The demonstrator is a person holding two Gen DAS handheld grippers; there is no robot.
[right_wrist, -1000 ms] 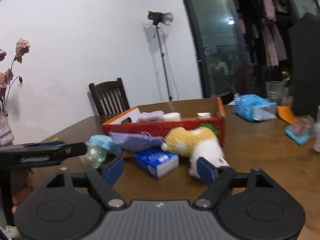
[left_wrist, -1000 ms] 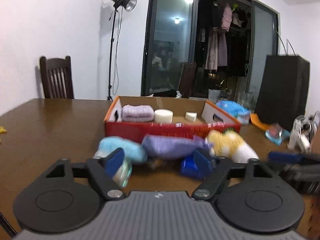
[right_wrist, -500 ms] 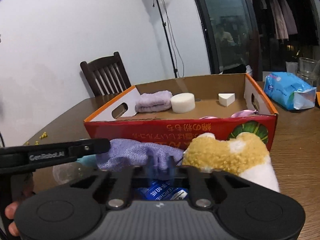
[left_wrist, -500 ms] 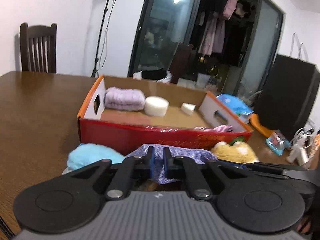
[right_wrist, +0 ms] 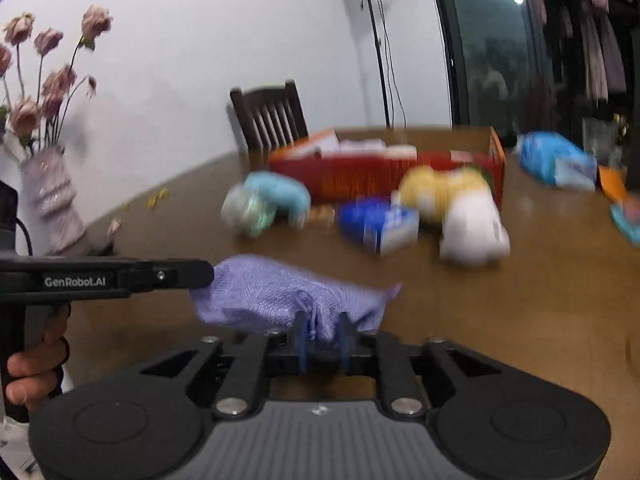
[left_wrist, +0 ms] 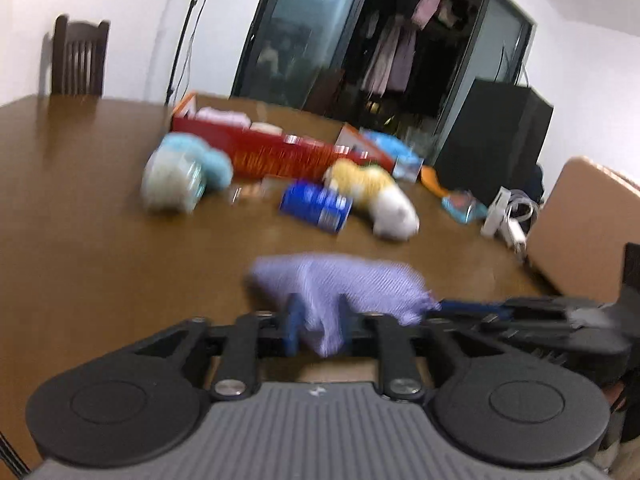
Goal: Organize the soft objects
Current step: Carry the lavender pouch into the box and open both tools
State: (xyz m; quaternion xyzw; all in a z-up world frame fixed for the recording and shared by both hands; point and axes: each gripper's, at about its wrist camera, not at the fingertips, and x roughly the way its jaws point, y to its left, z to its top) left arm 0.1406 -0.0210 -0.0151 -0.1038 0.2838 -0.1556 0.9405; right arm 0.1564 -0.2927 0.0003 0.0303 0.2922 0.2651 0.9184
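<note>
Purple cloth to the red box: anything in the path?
Yes. The purple knitted cloth, with both grippers on it, sits nearer the cameras than the red cardboard box. Between them lie a blue tissue pack, a yellow-and-white plush toy and a light-blue fuzzy item.

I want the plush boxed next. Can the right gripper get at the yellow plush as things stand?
Probably not yet. The right gripper has purple cloth between its opening jaws, as does the left gripper. Past the cloth, bare table leads to the plush.

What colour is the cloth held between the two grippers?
Light purple cloth, clearest in the right wrist view.
</note>
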